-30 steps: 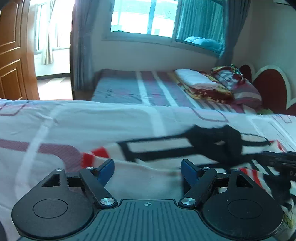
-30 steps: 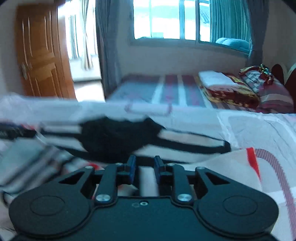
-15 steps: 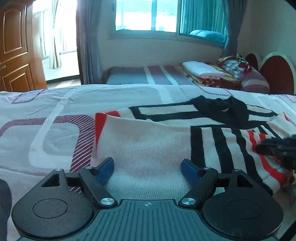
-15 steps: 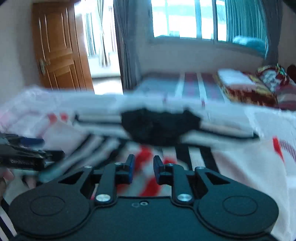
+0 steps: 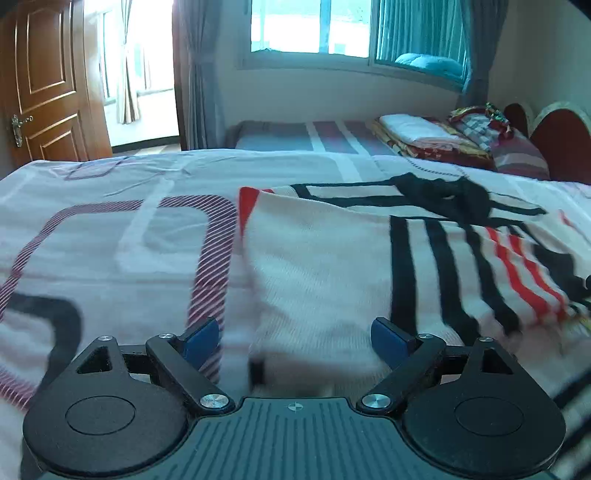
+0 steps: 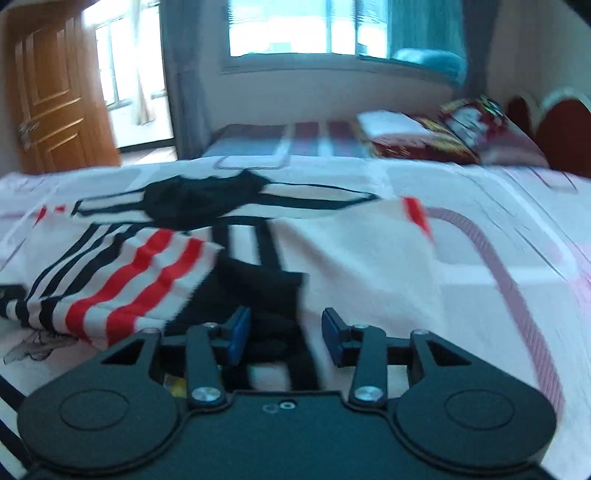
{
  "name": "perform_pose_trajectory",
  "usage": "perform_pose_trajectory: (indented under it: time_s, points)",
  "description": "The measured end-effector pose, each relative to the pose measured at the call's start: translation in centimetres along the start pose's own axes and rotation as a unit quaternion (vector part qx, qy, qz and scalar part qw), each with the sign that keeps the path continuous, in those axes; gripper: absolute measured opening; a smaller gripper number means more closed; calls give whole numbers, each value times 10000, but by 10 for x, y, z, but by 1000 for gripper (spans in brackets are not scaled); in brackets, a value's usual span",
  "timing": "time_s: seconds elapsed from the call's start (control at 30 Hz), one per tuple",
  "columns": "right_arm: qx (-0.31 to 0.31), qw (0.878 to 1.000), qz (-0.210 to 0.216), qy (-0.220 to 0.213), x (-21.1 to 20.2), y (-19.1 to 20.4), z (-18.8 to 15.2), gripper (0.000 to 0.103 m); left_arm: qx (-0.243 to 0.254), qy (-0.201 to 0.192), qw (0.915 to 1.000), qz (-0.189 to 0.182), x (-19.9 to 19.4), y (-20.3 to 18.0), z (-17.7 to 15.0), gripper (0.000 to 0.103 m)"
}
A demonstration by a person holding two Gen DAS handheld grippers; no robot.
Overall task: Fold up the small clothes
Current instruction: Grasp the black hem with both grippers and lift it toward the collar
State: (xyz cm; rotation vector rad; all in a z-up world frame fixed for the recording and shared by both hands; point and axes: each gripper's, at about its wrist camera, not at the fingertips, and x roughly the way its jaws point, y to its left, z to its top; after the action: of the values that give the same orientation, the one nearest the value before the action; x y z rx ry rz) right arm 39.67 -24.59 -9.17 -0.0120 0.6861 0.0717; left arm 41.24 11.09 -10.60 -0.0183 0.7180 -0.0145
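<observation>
A small white sweater (image 5: pixel 332 258) with black and red stripes and a black collar lies on the bed. It also shows in the right wrist view (image 6: pixel 351 254), with a striped sleeve (image 6: pixel 122 280) folded over its left part. My left gripper (image 5: pixel 295 341) is open and empty, low over the sweater's near left edge. My right gripper (image 6: pixel 282 334) is open and empty, just above the sweater's near hem, over a black patch.
The bed sheet (image 5: pixel 110 236) is white with purple and black line patterns. A second bed (image 5: pixel 314 134) with folded blankets (image 5: pixel 424 136) stands behind. A wooden door (image 5: pixel 40 81) is at the far left, a window (image 5: pixel 314 26) at the back.
My right gripper was shut and has opened, letting the sleeve lie folded over the sweater. Both grippers have drawn back toward the sweater's near edge.
</observation>
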Motion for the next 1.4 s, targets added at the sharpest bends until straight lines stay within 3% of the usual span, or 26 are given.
perform_pose_trajectory:
  time_s: [0.2, 0.37, 0.4, 0.47, 0.57, 0.77, 0.87, 0.9, 0.93, 1.0, 1.07, 1.13, 1.2, 1.23, 1.33, 1.37, 1.4]
  points:
    - [718, 9972, 95, -164, -71, -54, -34, 39, -106, 241, 9996, -65, -69, 27, -61, 89]
    - [1135, 9921, 463, 269, -127, -88, -85, 41, -519, 583, 9947, -672, -127, 38, -114, 88]
    - [1230, 9905, 502, 355, -138, -92, -97, 41, -644, 638, 9923, -840, -135, 40, -120, 80]
    - [1438, 9864, 603, 524, -156, -98, -117, 41, -989, 837, 9839, -1230, -148, 42, -132, 71]
    - [1983, 9738, 851, 720, -178, -105, -148, 41, -1160, 1047, 9733, -1681, -166, 37, -151, 68]
    - [2593, 9519, 1409, 829, -213, -104, -191, 41, -2259, 1227, 9284, -2683, -178, 32, -193, 67]
    - [3083, 9268, 1928, 939, -215, -102, -209, 41, -2711, 1156, 9084, -2965, -165, 33, -201, 66]
    - [3182, 9207, 2056, 939, -213, -100, -212, 41, -2794, 1170, 9051, -2985, -160, 33, -200, 61]
    - [3229, 9177, 2123, 918, -210, -99, -212, 38, -2766, 1209, 9057, -2977, -156, 31, -198, 57]
    - [3296, 9139, 2195, 896, -200, -96, -208, 29, -2514, 1303, 9171, -2805, -148, 23, -192, 25]
    - [3291, 9114, 2254, 1009, -189, -93, -202, 6, -2360, 1381, 9255, -2621, -142, 19, -189, 5]
    - [2978, 9256, 2077, 1071, -186, -85, -194, 6, -2364, 1038, 9271, -2718, -159, 26, -181, 5]
    - [2695, 9379, 2016, 838, -198, -81, -181, 6, -2379, 580, 9267, -2849, -183, 36, -175, 5]
    - [2639, 9402, 2059, 635, -209, -83, -176, 6, -2331, 517, 9310, -2759, -189, 40, -176, 5]
    - [2403, 9459, 2175, 174, -237, -93, -170, 6, -2118, 907, 9411, -2475, -171, 41, -193, 5]
    - [2367, 9477, 2124, 260, -233, -96, -174, 6, -2049, 1025, 9438, -2381, -162, 37, -199, 4]
    - [2321, 9499, 2043, 451, -224, -96, -180, 6, -2223, 926, 9390, -2456, -160, 39, -203, 4]
